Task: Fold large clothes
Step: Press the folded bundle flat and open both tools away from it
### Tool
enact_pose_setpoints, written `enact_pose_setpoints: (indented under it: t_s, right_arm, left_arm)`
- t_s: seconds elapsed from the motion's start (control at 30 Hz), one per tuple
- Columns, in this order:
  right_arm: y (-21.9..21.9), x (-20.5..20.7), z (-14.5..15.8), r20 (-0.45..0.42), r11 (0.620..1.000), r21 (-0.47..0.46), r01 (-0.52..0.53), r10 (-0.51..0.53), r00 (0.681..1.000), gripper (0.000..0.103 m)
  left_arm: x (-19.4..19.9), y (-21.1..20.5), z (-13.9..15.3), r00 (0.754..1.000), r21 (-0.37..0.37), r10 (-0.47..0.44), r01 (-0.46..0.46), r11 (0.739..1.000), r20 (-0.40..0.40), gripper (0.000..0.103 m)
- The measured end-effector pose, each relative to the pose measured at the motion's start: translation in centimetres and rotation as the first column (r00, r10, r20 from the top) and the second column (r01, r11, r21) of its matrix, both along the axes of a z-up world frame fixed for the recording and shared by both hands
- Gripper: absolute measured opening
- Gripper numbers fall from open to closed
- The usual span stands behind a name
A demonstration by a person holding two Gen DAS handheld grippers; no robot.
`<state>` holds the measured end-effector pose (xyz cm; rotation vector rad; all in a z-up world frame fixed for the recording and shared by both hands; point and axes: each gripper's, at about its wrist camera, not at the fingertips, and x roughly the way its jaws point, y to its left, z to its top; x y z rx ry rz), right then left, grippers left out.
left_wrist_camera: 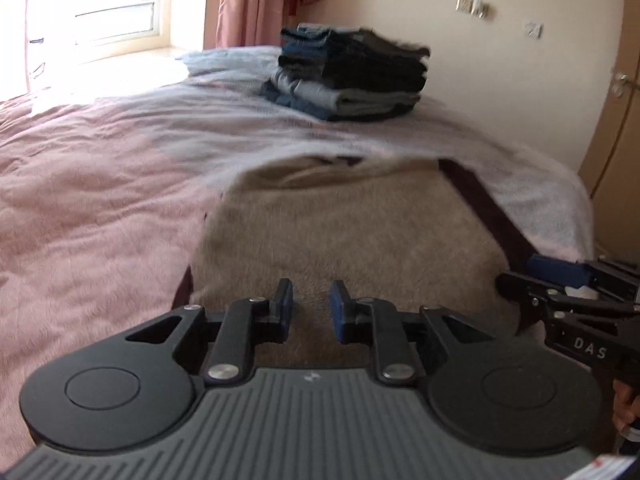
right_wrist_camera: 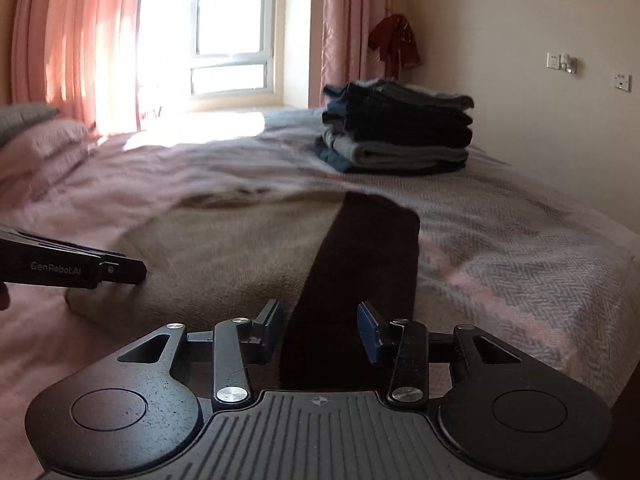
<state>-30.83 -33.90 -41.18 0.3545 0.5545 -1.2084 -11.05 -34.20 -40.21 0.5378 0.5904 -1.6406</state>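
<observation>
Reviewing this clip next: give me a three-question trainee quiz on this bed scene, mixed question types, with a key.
1. True or false: the folded stack sits on the bed.
2. The tan garment has a trim band of which colour? A white, B dark brown, C green.
3. Fill in: neither the left gripper nor the right gripper holds any ____.

Key: 1 true; 2 B; 3 cloth. Both grippers' jaws stand apart with nothing pinched between the pads.

sunny window with pink curtains, cream wall with sockets, pink bed, wooden door on the right.
</observation>
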Motion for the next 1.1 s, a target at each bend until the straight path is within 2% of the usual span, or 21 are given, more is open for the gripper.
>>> enact_pose_setpoints:
  t_s: [0.03,0.1,0.23,0.3,0.37,0.4,0.47,0.73,1.1]
  right_arm:
    - [-0.6,0.0,-0.6,-0.002,1.0,0.002,0.002,-0.002,1.0,0.039]
    - [-1.2,0.0,-0.2,0.002,0.999,0.035,0.002,-0.002,1.0,0.039]
    - [0.2,-0.8,2.4,0.033,0.998,0.055,0.016,-0.018,0.999,0.04]
    - [1.9,-0.9,3.5,0.044,0.998,0.064,0.023,-0.025,0.999,0.046]
    - [3.7,-1.1,4.2,0.081,0.996,0.084,0.029,-0.035,0.996,0.054]
    - [4.3,-1.1,4.6,0.102,0.995,0.096,0.03,-0.04,0.994,0.056]
    - [5.9,-1.3,5.1,0.129,0.993,0.115,0.033,-0.048,0.99,0.058]
    - [11.1,-1.6,6.9,0.156,0.992,0.124,0.024,-0.044,0.987,0.06]
    - [14.5,-1.9,7.9,0.15,0.993,0.112,0.03,-0.047,0.988,0.061]
  left_arm:
    - [-0.5,-0.4,-0.9,0.999,0.024,0.03,-0.03,0.999,0.032,0.019]
    - [-0.7,-0.7,-1.7,0.997,0.024,0.061,-0.062,0.998,0.04,0.019]
    - [-0.5,0.1,-0.3,0.993,0.045,0.11,-0.112,0.993,0.04,0.019]
    - [-0.5,1.2,0.9,0.991,0.047,0.126,-0.128,0.991,0.052,0.02]
    - [-0.5,2.5,2.1,0.988,0.056,0.139,-0.143,0.988,0.061,0.031]
    - [-0.6,3.3,2.7,0.987,0.056,0.145,-0.148,0.987,0.064,0.033]
    - [-1.0,5.1,3.7,0.986,0.059,0.146,-0.151,0.987,0.075,0.04]
    - [-1.7,11.2,6.4,0.988,0.037,0.136,-0.139,0.99,0.079,0.05]
    - [-2.5,15.3,7.5,0.99,0.024,0.12,-0.122,0.992,0.077,0.053]
